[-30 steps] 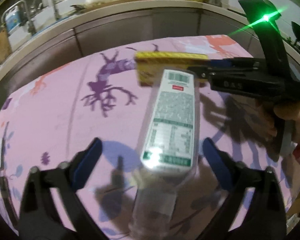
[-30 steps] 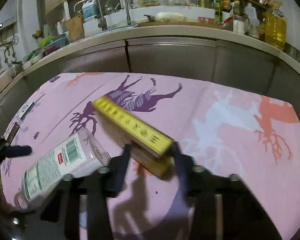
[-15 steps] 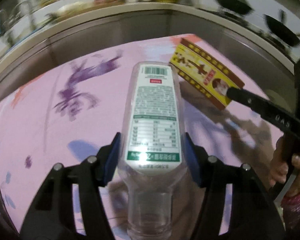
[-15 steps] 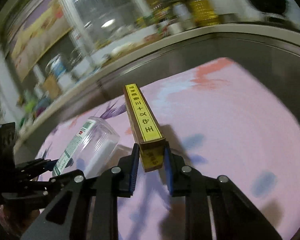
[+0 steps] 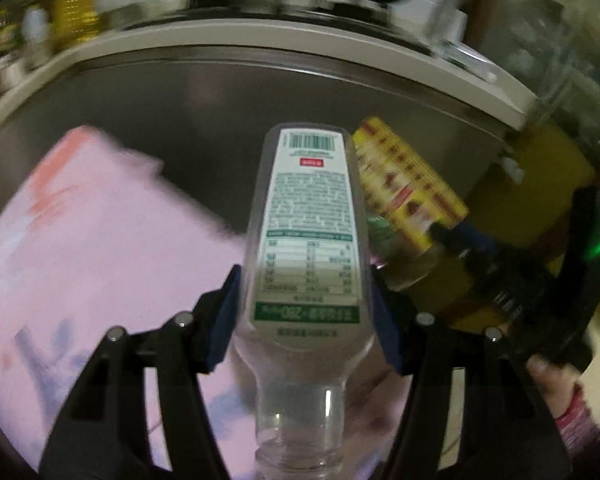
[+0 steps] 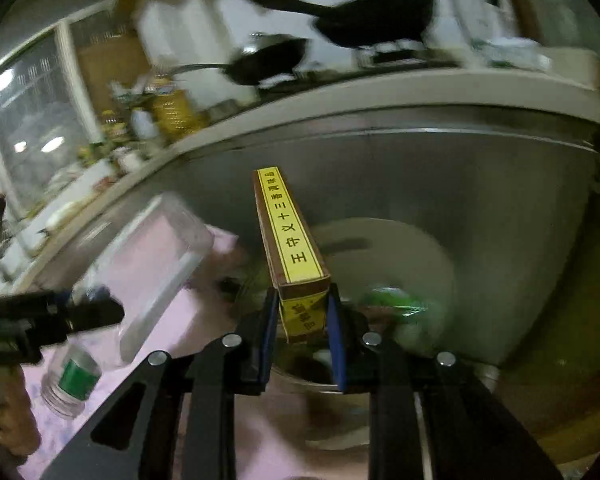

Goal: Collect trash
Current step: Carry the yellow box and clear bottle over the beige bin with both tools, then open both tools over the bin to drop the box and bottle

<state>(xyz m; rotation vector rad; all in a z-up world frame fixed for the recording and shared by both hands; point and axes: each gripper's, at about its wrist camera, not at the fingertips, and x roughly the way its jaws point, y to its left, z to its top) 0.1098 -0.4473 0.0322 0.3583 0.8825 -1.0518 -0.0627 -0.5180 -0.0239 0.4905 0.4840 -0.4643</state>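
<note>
Now both pieces of trash are up off the pink tablecloth (image 5: 100, 240), carried toward the bin (image 6: 400, 280).

My left gripper (image 5: 306, 312) is clenched on the clear plastic bottle (image 5: 306, 240), neck toward me, pads on its label sides; my right gripper (image 6: 302, 336) is clamped on the near end of the long yellow box (image 6: 290, 240), which juts far out over the bin's rim. I judge the box could pivot in that end grip, and the smooth bottle could slip or bump the box, since they travel just beside each other.
</note>
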